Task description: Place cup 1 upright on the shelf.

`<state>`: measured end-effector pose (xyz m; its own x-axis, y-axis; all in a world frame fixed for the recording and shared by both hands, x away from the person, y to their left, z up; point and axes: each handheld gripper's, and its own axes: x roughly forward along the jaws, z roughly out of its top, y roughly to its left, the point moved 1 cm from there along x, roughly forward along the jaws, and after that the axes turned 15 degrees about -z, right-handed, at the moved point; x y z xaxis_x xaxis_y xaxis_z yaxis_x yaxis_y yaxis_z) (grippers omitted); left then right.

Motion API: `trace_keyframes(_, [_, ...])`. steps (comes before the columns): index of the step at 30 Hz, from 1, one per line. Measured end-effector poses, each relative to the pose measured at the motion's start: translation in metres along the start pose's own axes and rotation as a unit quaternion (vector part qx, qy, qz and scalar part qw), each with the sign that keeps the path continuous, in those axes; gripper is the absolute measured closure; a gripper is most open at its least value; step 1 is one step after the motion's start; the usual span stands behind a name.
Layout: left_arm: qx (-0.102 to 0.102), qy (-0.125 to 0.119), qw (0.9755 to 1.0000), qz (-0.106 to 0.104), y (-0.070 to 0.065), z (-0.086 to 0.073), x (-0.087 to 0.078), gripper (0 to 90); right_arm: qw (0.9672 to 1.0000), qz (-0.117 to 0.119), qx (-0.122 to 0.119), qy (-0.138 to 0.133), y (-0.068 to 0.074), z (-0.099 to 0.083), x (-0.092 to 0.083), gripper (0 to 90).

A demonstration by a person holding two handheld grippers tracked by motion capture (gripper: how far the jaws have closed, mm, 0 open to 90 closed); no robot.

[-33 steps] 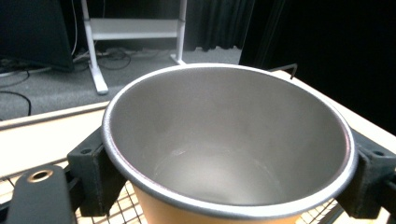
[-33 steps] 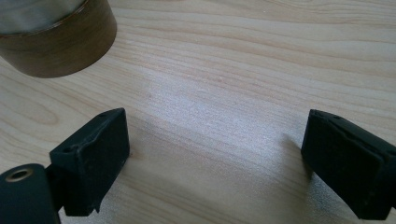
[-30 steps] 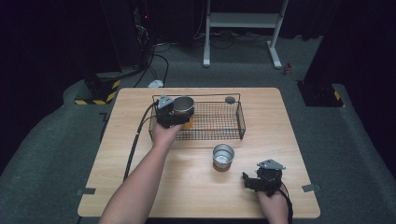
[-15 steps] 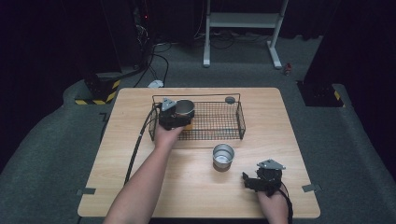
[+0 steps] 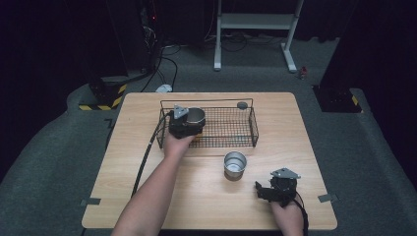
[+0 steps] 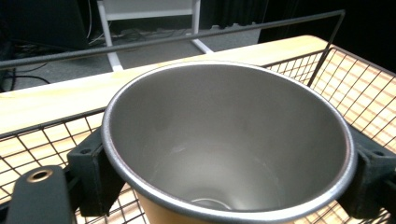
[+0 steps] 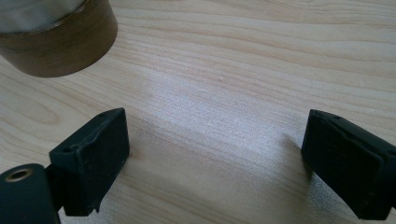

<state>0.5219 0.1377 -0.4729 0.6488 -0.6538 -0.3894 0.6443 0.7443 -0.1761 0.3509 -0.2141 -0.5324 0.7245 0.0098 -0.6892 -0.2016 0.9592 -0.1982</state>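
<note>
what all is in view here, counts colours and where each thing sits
metal cup: 1, silver inside with a tan band low on its side, clamped by the left gripper over the basket's left end
second metal cup: 1, silver, upright on the table in front of the basket
wire basket: 1, black, far middle of the table
small round thing: 1, dark grey, by the basket's far right corner
table: 1, light wood
left gripper: 1, black, shut on the metal cup
right gripper: 1, black, jaws apart, low over the table's near right
</note>
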Motion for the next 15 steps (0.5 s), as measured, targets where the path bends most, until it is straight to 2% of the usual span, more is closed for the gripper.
trace_keyframes(15, [0.001, 0.007, 0.9999, 0.015, 0.0024, -0.0019, 0.0013, 13.3, 1.0000, 0.001, 0.000, 0.000, 0.0001, 0.0001, -0.0001, 7.7])
